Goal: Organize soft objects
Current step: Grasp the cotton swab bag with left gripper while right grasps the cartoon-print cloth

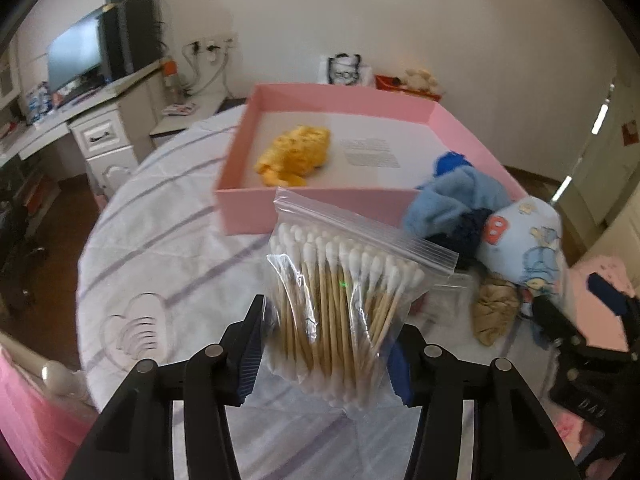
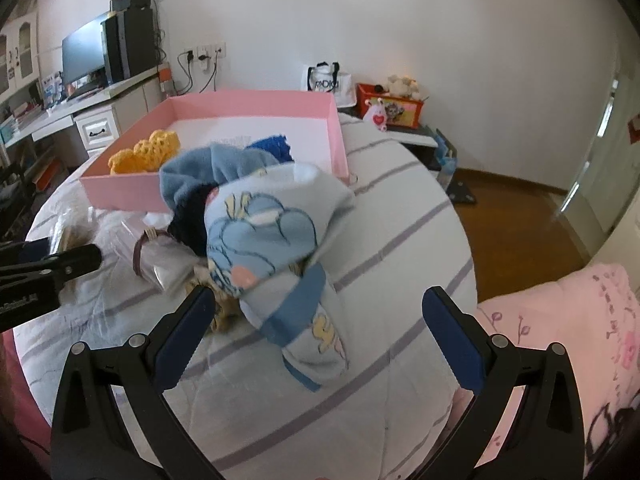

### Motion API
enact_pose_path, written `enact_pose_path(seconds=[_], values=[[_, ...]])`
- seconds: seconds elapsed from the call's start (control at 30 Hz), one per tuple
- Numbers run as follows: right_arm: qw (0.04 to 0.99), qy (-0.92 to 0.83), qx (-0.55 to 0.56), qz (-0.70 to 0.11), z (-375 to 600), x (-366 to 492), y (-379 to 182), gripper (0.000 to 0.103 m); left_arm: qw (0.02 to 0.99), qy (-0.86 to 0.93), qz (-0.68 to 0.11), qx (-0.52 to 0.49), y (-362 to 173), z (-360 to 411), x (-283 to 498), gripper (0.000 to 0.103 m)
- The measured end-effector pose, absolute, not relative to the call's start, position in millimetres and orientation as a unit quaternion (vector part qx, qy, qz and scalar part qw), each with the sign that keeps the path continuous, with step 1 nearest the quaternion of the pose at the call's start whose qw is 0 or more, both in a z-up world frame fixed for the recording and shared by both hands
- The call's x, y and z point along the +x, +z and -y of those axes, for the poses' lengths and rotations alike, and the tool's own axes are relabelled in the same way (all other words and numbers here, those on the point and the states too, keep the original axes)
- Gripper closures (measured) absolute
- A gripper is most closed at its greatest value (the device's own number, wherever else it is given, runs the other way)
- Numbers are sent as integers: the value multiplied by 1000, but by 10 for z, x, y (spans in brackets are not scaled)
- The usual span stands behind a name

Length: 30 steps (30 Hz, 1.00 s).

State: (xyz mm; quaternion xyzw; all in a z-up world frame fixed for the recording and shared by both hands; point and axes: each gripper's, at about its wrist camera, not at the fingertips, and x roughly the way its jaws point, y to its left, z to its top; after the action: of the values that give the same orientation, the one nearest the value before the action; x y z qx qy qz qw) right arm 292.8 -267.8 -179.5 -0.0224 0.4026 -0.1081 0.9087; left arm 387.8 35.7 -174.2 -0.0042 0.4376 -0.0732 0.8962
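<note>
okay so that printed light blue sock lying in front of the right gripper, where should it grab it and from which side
Probably the narrow leg end of the printed sock, near its blue stripe, coming down from above with the right gripper. That end lies flat and alone on the striped bedsheet between the open jaws, while the bulkier toe end is tangled with the light blue cloth and dark fabric.

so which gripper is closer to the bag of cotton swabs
Left. The left gripper has the swab bag between its fingers, pads at its sides. The right gripper is off to the bag's right, open around the printed cloth.
</note>
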Motion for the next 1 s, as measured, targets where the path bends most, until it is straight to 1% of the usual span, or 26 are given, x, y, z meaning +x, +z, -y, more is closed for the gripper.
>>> enact_pose_path(seconds=[0.33, 0.37, 0.4, 0.47, 0.53, 0.63, 0.7, 0.8, 0.9, 1.0], values=[[910, -88, -39, -403, 2559, 3182, -1801, 1, 883, -32, -469, -16, -1879, -521, 3927, 51], [910, -86, -44, -403, 2541, 3221, -1813, 6, 883, -32, -468, -15, -1874, -504, 3982, 51], [909, -87, -47, -405, 2527, 3255, -1827, 13, 884, -32, -467, -12, -1882, -499, 3988, 51], [906, -88, -46, -411, 2526, 3325, -1870, 23, 883, -32, -468, -9, -1914, -512, 4055, 51], [905, -83, -36, -417, 2538, 3377, -1913, 25, 881, -33, -472, -7, -1967, -496, 4117, 51], [905, -79, -25, -416, 2546, 3417, -1952, 30, 881, -37, -472, -10, -2003, -505, 4196, 50], [908, -80, -30, -411, 2532, 3404, -1951, 37, 881, -40, -472, -12, -2007, -518, 4216, 50], [910, -76, -21, -408, 2549, 3374, -1933, 43, 880, -41, -473, -14, -2013, -526, 4241, 51], [912, -71, -1, -405, 2602, 3332, -1890, 47, 880, -40, -474, -20, -2001, -531, 4256, 52], [916, -76, 20, -393, 2679, 3252, -1793, 47, 880, -38, -473, -21, -1977, -531, 4262, 54]])
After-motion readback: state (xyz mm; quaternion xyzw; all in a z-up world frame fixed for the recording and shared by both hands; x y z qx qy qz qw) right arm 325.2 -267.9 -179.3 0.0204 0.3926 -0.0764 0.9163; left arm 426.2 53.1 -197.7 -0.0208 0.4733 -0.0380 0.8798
